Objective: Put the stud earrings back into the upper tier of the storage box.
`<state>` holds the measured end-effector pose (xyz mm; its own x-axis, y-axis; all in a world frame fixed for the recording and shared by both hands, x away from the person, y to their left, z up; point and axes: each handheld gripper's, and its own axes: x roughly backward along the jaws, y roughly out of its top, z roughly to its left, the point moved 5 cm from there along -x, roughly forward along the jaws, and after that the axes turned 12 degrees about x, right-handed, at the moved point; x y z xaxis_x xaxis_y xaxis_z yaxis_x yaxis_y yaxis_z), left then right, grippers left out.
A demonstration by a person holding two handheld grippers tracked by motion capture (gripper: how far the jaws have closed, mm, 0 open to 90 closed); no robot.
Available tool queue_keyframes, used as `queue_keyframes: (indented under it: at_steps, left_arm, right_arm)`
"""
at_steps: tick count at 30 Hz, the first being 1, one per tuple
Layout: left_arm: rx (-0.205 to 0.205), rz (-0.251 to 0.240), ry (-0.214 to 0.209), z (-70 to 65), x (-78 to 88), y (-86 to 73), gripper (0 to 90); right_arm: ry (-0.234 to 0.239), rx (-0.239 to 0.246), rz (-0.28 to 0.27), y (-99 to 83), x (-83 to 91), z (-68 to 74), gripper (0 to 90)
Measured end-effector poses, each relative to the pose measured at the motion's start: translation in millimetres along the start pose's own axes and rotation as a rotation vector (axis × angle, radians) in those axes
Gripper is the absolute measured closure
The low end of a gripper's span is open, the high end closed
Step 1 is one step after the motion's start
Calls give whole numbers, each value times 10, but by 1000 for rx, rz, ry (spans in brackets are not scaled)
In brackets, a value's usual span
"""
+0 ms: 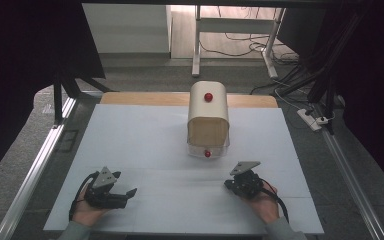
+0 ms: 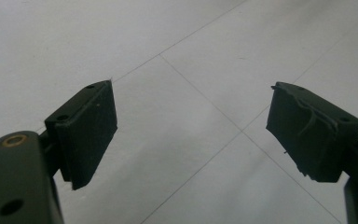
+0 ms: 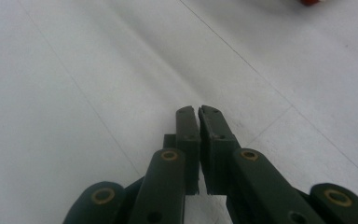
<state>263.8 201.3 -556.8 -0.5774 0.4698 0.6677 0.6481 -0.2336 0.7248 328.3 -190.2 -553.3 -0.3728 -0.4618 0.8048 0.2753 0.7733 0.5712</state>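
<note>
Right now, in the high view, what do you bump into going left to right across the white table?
Left tool with open jaws → cream box with red knobs → right tool with shut jaws.

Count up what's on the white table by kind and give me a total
Cream bread box with a see-through door: 1
Red knobs, one on the box top and one on the door: 2
Hand-held grippers, left hand-held gripper open and right hand-held gripper shut on nothing: 2
Total: 5
</note>
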Motion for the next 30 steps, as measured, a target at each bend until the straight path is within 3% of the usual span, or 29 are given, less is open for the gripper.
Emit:
queue_keyframes:
  at_steps: [9, 14, 15, 30]
  left_arm:
    - [3, 0, 1, 6, 2, -2, 158]
    - [5, -1, 3, 9, 3, -1, 158]
    - [4, -1, 3, 9, 2, -1, 158]
    - [5, -1, 4, 11, 0, -2, 158]
  right_arm:
    - [-16, -3, -82, 51, 114, -23, 858]
    - [-31, -8, -144, 89, 231, -40, 858]
    - [-33, -13, -177, 105, 289, -49, 858]
    - [-57, -42, -339, 202, 642, -119, 858]
